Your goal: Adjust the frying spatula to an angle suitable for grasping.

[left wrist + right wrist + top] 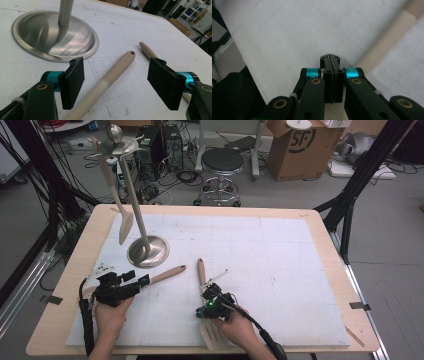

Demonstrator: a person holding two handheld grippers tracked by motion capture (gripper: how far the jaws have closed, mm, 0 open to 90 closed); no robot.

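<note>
A steel stand (pixel 148 251) with a round base (pixel 55 37) holds a wooden spatula (pixel 123 222) that hangs from its top. Two wooden utensils lie on the white mat. One handle (pixel 168 273) (pixel 117 71) runs between the jaws of my left gripper (pixel 137 279) (pixel 117 75), which is open and not touching it. The other utensil (pixel 201 271) (pixel 148 51) ends in a slotted head (pixel 212 335) by the right hand. My right gripper (pixel 210 290) (pixel 332 60) hovers beside this handle (pixel 384 42), shut with nothing between its jaws.
The white mat (pixel 280 265) covers most of the wooden table (pixel 330 227). Beyond the far edge stand a black stool (pixel 222 162), a cardboard box (pixel 302 145) and cables on the floor. A black frame leg (pixel 350 195) rises at the right.
</note>
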